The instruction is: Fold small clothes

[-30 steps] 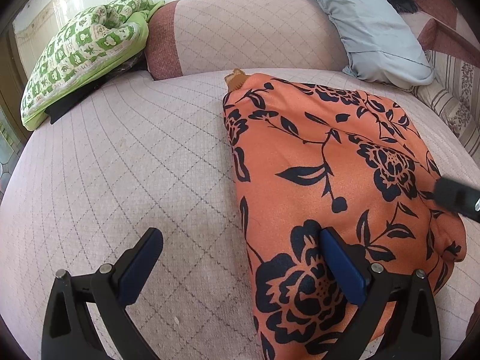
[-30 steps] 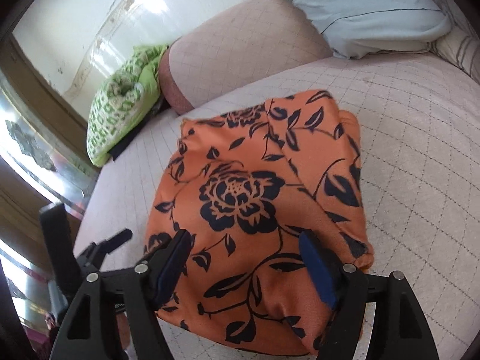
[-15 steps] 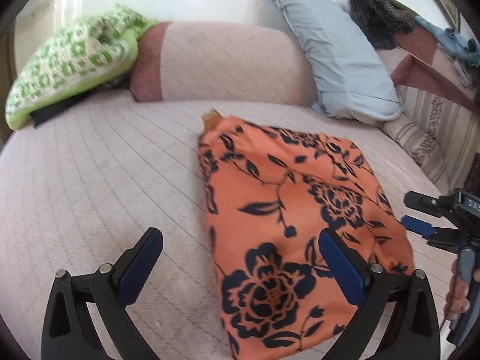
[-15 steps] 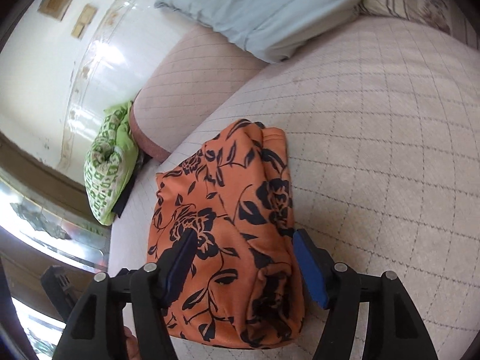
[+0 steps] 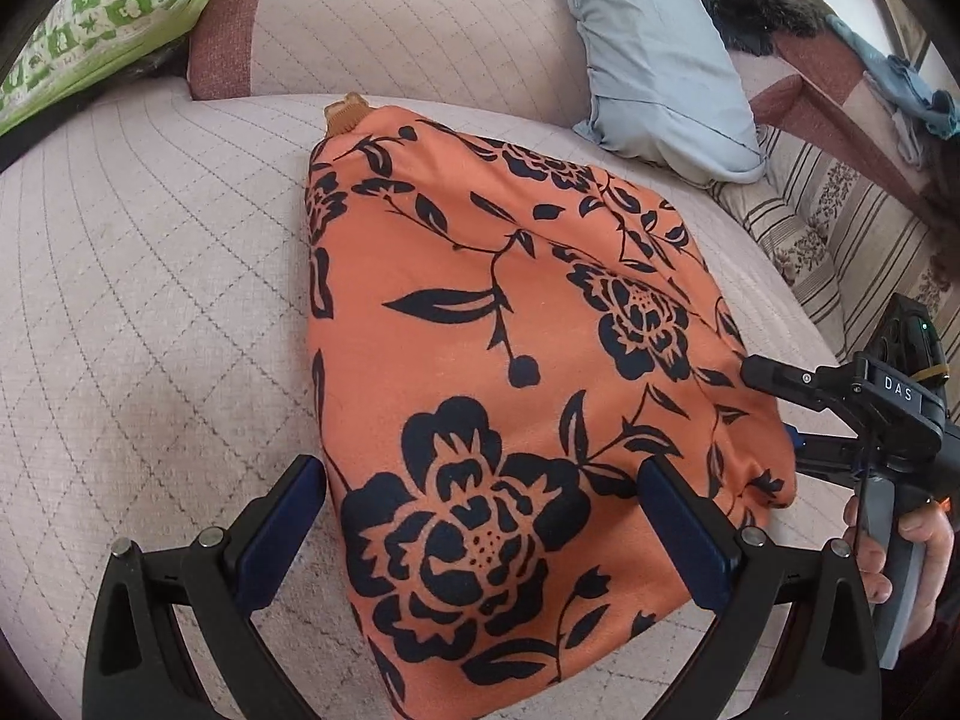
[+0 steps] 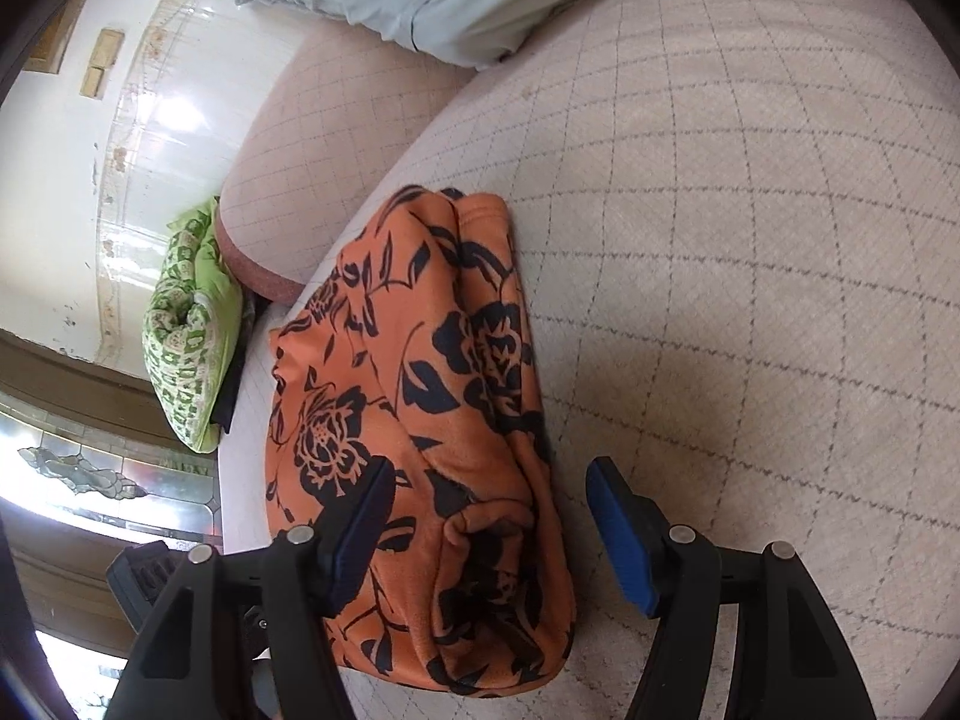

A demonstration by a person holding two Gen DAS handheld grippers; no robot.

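Observation:
A folded orange garment with dark blue flowers [image 5: 498, 372] lies on the quilted pink cushion [image 5: 150, 300]. My left gripper [image 5: 480, 516] is open, its blue pads [image 5: 681, 531] straddling the garment's near edge. My right gripper [image 6: 492, 516] is open, held low over the garment's [image 6: 420, 396] right end, with the folded edge between its pads [image 6: 618, 534]. In the left wrist view the right gripper [image 5: 774, 414] sits at the garment's right edge, held by a hand.
A green patterned pillow [image 5: 102, 18] lies at the back left, a pale blue pillow [image 5: 648, 54] at the back right. A pink bolster [image 5: 390, 18] runs along the back. Striped bedding [image 5: 840, 228] lies at the right.
Both grippers have shifted around the garment. The left has come closer over the near edge. The right has swung to the garment's right end. The garment lies as before.

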